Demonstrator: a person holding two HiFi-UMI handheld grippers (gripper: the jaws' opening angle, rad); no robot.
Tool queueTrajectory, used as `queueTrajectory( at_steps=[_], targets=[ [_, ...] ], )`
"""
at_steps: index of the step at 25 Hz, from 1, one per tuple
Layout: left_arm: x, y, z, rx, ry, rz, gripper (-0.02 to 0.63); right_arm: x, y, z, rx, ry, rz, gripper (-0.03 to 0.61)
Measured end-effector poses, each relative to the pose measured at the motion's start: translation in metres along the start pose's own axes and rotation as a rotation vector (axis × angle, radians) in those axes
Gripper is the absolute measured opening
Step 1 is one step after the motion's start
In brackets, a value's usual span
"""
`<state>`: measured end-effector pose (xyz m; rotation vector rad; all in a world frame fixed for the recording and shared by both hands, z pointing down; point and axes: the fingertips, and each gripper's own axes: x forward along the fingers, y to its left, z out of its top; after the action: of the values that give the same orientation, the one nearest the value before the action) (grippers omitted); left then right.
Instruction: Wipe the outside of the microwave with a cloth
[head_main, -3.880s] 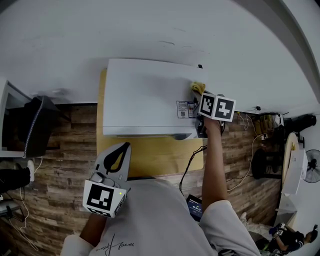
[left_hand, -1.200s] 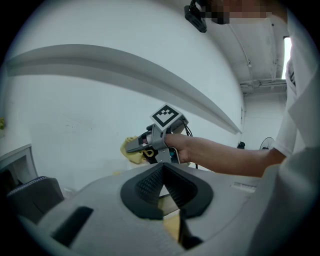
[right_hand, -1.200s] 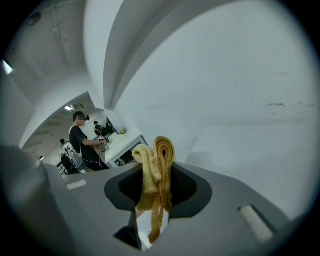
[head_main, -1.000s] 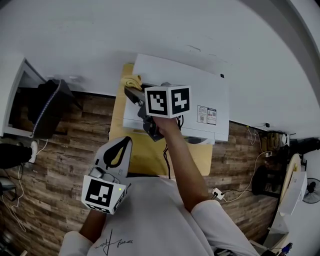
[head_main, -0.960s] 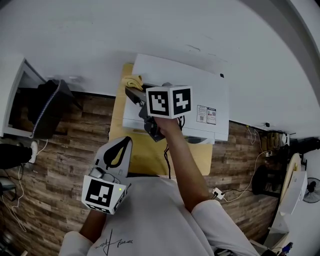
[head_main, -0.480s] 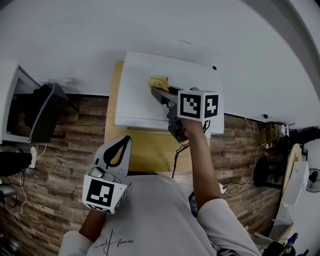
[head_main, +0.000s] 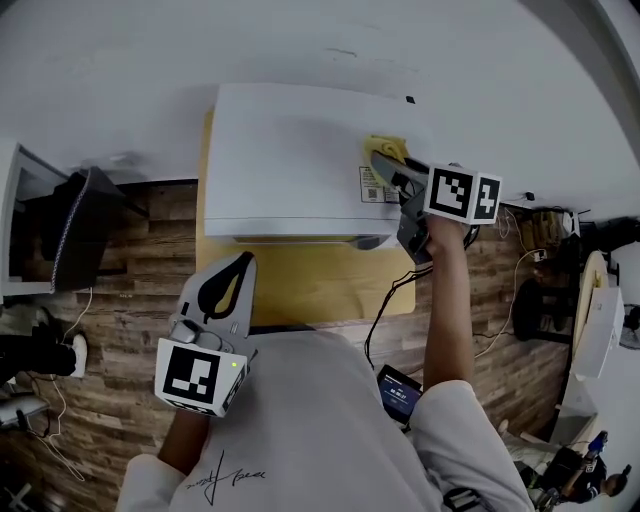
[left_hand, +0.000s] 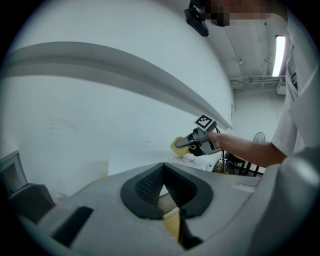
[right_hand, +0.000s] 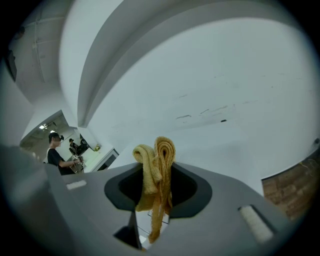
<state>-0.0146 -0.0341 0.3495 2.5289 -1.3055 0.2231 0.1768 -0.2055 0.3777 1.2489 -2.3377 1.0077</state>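
Right now we have the yellow cloth (head_main: 386, 150) clenched in the right gripper (head_main: 388, 168). It is bunched into a narrow fold and pressed on top of the white microwave (head_main: 290, 160), toward its right end in the upper middle of the head view, just above the printed label (head_main: 372, 188). Our left gripper (head_main: 243, 266) hangs at lower left, jaws together on nothing, well apart from the oven. We judge three risks. The wad is small, so tilting down could let the hard jaw tips scrape the casing. Dragging across the label's edge could tug the cloth loose. A stroke past the right edge could catch the black cable (head_main: 388, 302).
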Motion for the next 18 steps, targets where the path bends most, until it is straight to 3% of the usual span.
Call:
queueTrajectory(
  at_steps=[8,14,18],
  targets=[
    [0.019,-0.015,-0.005,-0.001,0.021,-0.045,-0.009,-0.049,-0.076,-0.001,-0.028,0.012,-0.185,0.124],
    [0.025,-0.02,-0.009,0.0,0.028,-0.047,-0.009,-0.065,-0.119,-0.008,-0.138,0.074,-0.368,0.124],
    [0.026,-0.021,-0.007,0.004,0.026,-0.042,-0.009,-0.066,-0.126,-0.01,-0.223,0.102,-0.44,0.124]
  ],
)
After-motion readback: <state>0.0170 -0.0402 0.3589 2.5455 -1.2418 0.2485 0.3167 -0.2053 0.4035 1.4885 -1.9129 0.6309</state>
